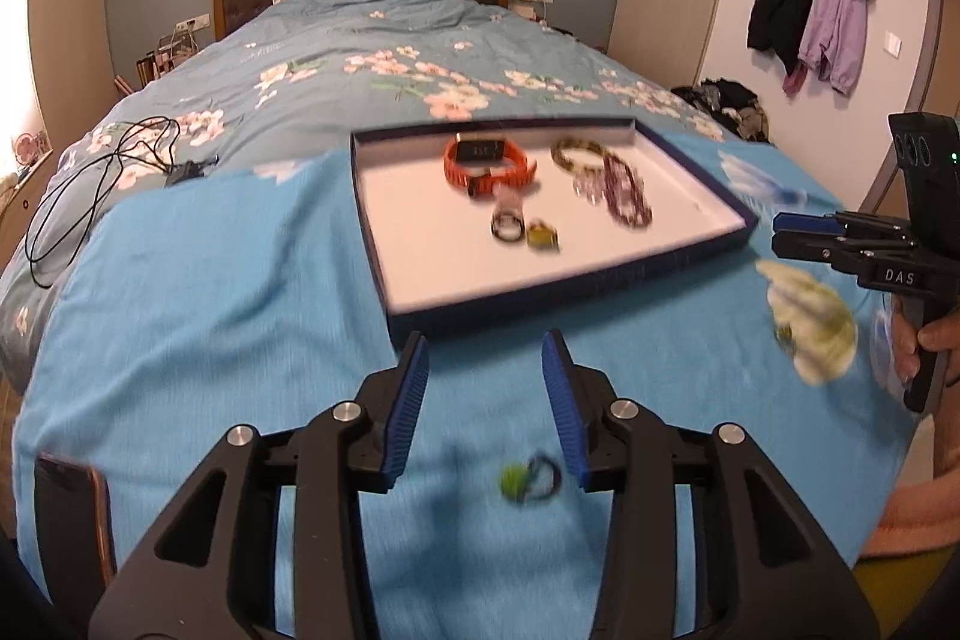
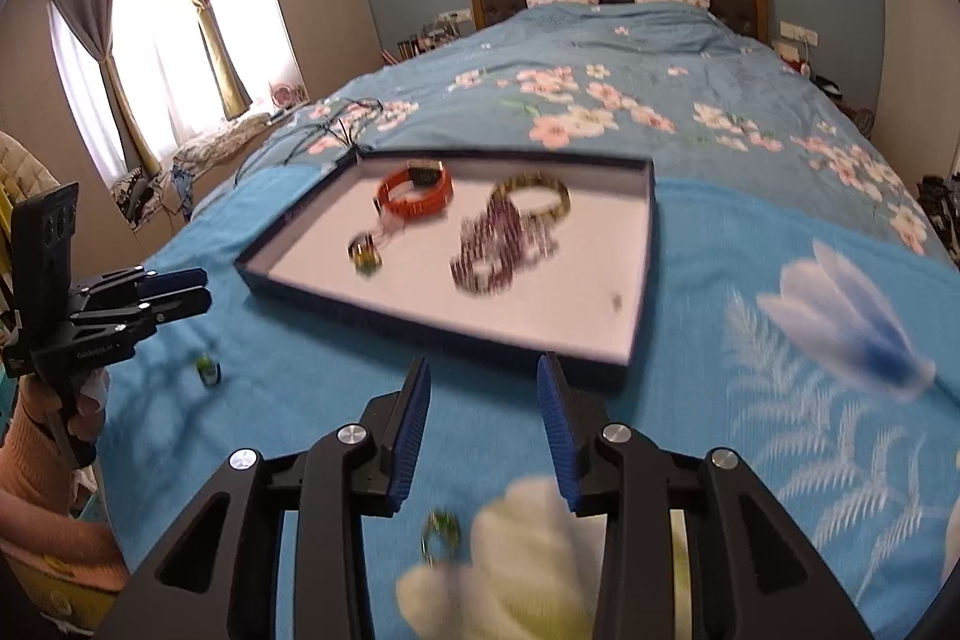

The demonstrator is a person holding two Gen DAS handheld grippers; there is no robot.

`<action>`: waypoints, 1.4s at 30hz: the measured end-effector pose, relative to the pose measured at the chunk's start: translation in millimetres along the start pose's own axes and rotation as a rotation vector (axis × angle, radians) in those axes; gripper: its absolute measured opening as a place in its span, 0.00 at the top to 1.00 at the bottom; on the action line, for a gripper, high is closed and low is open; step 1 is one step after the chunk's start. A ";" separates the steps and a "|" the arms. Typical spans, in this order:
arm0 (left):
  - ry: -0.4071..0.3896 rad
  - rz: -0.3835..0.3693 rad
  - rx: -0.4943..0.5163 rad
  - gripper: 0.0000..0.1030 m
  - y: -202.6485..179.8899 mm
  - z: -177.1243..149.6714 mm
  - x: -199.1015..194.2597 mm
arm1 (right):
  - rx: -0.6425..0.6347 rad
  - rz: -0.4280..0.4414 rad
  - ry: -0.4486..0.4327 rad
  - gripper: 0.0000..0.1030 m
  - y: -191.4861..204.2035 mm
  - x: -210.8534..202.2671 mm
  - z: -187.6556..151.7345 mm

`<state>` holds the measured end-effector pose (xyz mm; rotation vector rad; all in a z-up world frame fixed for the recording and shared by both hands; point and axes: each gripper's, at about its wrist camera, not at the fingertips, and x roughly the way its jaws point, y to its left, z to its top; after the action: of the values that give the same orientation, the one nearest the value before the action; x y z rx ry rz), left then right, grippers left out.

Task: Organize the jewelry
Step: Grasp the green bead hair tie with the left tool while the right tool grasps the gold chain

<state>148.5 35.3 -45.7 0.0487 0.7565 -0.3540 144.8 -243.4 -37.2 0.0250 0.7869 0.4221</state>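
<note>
A shallow dark-rimmed tray (image 1: 564,289) (image 2: 420,322) lies on the blue cloth. It holds an orange watch (image 1: 489,163) (image 2: 417,193), a gold bracelet (image 1: 576,151) (image 2: 531,193), purple beads (image 1: 624,193) (image 2: 498,250) and two rings (image 1: 525,229) (image 2: 364,253). A ring with a green stone (image 1: 528,481) (image 2: 207,369) lies on the cloth below my open, empty left gripper (image 1: 486,382) (image 2: 180,293). Another ring (image 2: 441,535) (image 1: 783,334) lies on the cloth below my open, empty right gripper (image 2: 483,400) (image 1: 792,235).
The cloth covers the foot of a bed with a floral duvet (image 1: 372,58). Black cables (image 1: 102,172) lie on the duvet at the left. A phone (image 1: 72,520) sits at the cloth's near left edge. Jackets (image 1: 810,10) hang on the right wall.
</note>
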 end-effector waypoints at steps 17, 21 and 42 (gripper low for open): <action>0.093 -0.004 0.020 0.56 -17.5 -43.1 0.4 | -0.019 0.004 0.085 0.65 23.8 2.0 -47.7; 0.108 -0.001 0.008 0.58 -17.3 -42.3 5.0 | -0.017 0.009 0.084 0.65 25.4 4.1 -47.7; 0.114 0.008 -0.019 0.77 -20.6 -40.1 9.6 | 0.004 -0.023 0.080 0.89 19.6 6.9 -48.6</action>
<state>121.5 19.9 -79.7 0.0545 0.8726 -0.3388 108.5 -229.3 -72.9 0.0029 0.8658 0.4013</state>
